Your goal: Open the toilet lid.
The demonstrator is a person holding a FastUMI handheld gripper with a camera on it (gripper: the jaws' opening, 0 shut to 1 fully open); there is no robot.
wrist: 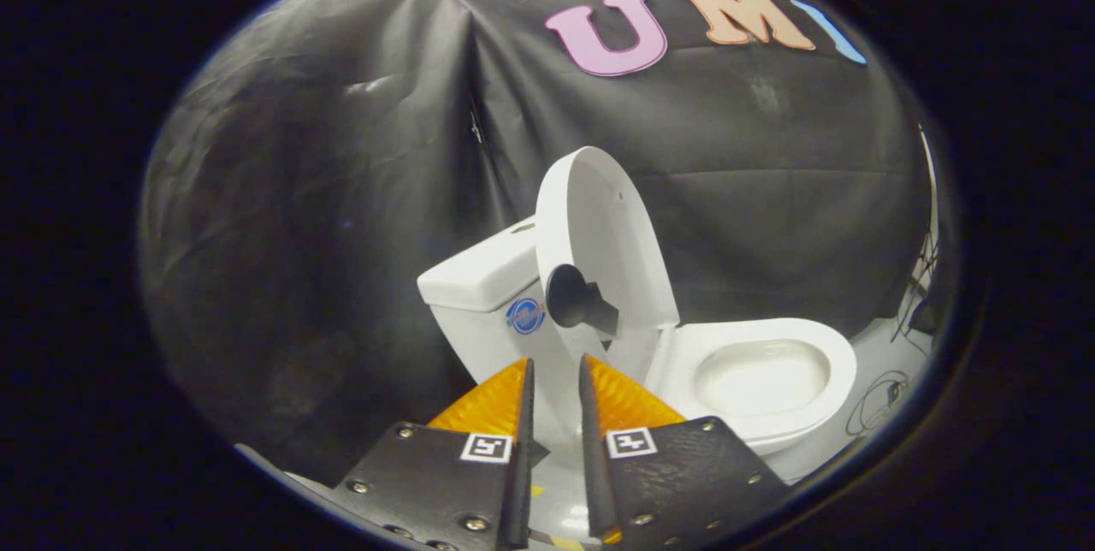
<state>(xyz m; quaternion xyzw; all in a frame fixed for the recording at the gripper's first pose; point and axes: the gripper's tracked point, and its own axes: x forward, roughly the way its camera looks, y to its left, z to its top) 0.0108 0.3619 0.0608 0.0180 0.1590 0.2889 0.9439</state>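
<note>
1. Nearest the camera, the claw (556, 367) shows its two fingers (494, 401) with a narrow gap between them; they stand slightly apart and grip nothing.
2. Each finger carries a small square black-and-white marker (486, 447) on its plate, with bolt heads along the plate edges.
3. Just beyond the fingertips stands a white toilet (633, 337), turned so that its bowl points away to the right of the fingers.
4. Its lid (599, 234) is raised, standing nearly upright and leaning against the tank (483, 273).
5. On the face of the lid sits a dark knob-like handle (577, 299), directly ahead of the gap between the fingers and clear of them.
6. The seat (761, 371) lies flat on the bowl, with its oval opening showing.
7. A round blue sticker (525, 316) sits on the front of the tank, just left of the lid.
8. Behind the toilet hangs the black cloth wall (342, 192).
9. Thin dark cables (881, 401) lie on the pale floor (877, 346) to the right of the bowl.
</note>
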